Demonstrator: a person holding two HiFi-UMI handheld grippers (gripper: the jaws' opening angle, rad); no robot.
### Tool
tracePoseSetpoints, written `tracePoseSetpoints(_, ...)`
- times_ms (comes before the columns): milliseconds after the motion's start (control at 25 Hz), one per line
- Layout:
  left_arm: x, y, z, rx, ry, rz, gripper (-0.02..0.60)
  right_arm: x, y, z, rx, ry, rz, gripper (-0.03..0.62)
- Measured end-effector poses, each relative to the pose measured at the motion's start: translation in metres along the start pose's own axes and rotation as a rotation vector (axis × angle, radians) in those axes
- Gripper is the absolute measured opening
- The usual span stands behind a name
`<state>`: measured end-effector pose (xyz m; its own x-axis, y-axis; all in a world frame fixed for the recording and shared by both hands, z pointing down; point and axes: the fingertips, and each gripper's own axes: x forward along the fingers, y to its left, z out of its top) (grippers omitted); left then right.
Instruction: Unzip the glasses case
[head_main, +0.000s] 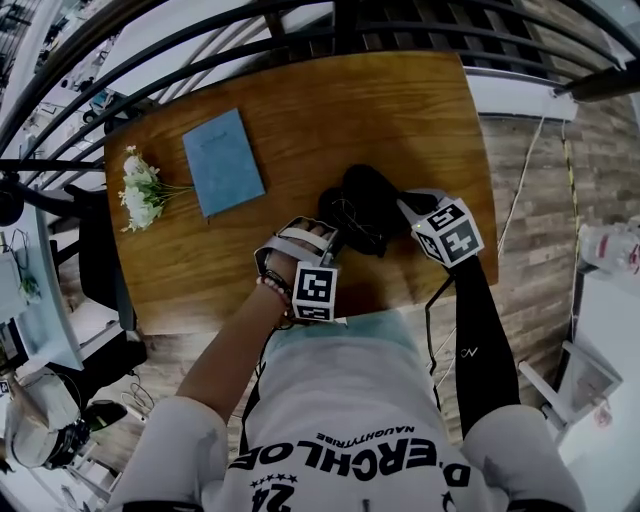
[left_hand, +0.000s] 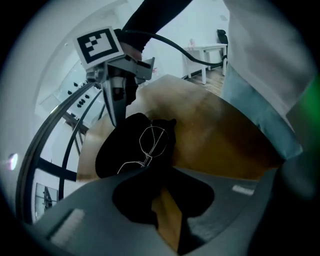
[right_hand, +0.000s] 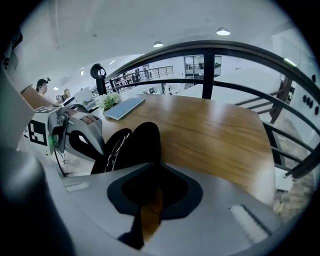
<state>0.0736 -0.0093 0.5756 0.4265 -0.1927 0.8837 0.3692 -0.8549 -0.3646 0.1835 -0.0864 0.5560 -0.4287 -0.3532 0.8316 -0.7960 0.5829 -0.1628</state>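
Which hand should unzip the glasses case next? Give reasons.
Right, probably: the right tongs sit nearly closed at the glasses case's right edge; the left tongs sit at its opposite side, as if steadying it.

Right gripper (right_hand: 151, 202) jaws nearly together over wooden table (right_hand: 215, 135); black glasses case (right_hand: 142, 145) just ahead.

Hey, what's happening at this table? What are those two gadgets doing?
A person holds tongs in each hand over a wooden table, working on a black glasses case with wire-rimmed glasses lying on it. The left tongs, slightly apart, are at its near-left edge. The right tongs, almost together, are at its right edge. Whether either actually pinches the case I cannot tell. A blue notebook and white flowers lie aside.
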Motion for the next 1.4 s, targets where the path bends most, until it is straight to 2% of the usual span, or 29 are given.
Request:
tracePoseSetpoints(80,0.001,0.001,0.001,-0.051,-0.008,0.008,0.067,0.003,-0.002,-0.002,0.019,-0.005,0.006,0.054)
tracePoseSetpoints(200,-0.001,0.003,0.004,-0.086,-0.025,0.012,0.077,0.002,-0.002,0.0,0.024,-0.014,0.004,0.054)
tracePoseSetpoints(320,-0.008,0.008,0.009,-0.139,-0.072,0.023,0.134,-0.005,0.002,0.007,0.043,-0.06,0.021,0.064)
tracePoseSetpoints(440,-0.017,0.012,0.01,-0.212,-0.12,0.035,0.169,-0.018,0.011,0.023,0.08,-0.156,0.053,0.126)
tracePoseSetpoints(560,-0.031,0.019,0.006,-0.313,-0.159,0.068,0.181,-0.039,0.025,0.043,0.088,-0.276,0.051,0.147)
tracePoseSetpoints(680,-0.046,0.036,-0.001,-0.486,-0.211,0.121,0.197,-0.059,0.038,0.059,0.048,-0.378,-0.009,0.171)
tracePoseSetpoints(800,-0.069,0.062,-0.008,-0.674,-0.306,0.216,0.199,-0.074,0.047,0.071,0.01,-0.457,-0.103,0.186)
tracePoseSetpoints(920,-0.097,0.089,-0.015,-0.811,-0.395,0.336,0.199,-0.092,0.053,0.077,-0.002,-0.518,-0.192,0.204)
tracePoseSetpoints(1120,-0.146,0.121,-0.011,-0.929,-0.5,0.51,0.199,-0.126,0.057,0.073,-0.013,-0.607,-0.297,0.21)
tracePoseSetpoints(1240,-0.176,0.133,-0.006,-0.993,-0.554,0.605,0.199,-0.143,0.06,0.075,-0.03,-0.648,-0.313,0.215)
tracePoseSetpoints(1400,-0.212,0.139,-0.007,-1.067,-0.584,0.736,0.199,-0.166,0.062,0.082,-0.044,-0.718,-0.314,0.216)
